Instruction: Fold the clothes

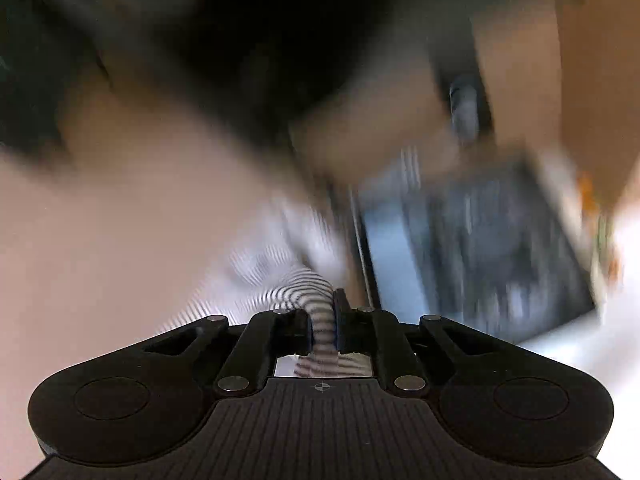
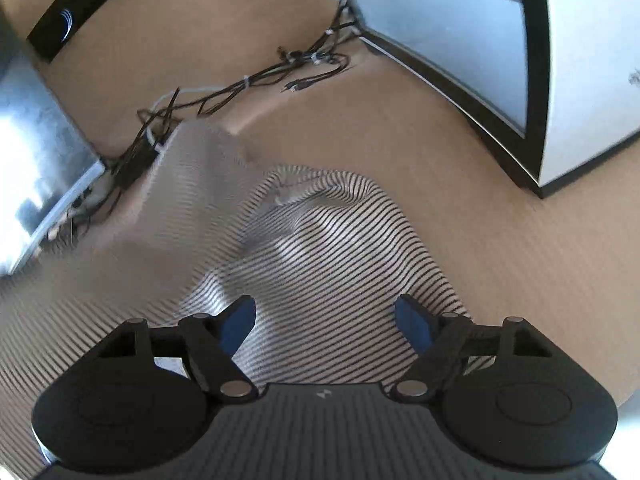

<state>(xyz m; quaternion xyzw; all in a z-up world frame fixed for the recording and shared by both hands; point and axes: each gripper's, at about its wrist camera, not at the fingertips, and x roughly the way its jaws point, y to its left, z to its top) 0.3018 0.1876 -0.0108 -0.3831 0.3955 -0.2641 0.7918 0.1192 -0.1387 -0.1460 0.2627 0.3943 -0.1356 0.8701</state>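
Showing no legible writing, striped garment (image 2: 332,248).

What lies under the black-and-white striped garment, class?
Under the black-and-white striped garment lies the tan wooden surface, bare around its edges. Dark cables run towards its far corner. Whatever its bunched folds cover stays hidden.

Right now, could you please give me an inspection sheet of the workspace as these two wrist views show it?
Surface: tan tabletop, bare on the right.
Job's things: striped garment, rumpled, partly lifted.
Clutter: black-edged board at the far right.
Grippers: left gripper shut on a fold of the striped garment; right gripper open above it, nothing between its fingers.
Cables: black bundle along the far side.
Surroundings: shiny metal box at the left; left view blurred.
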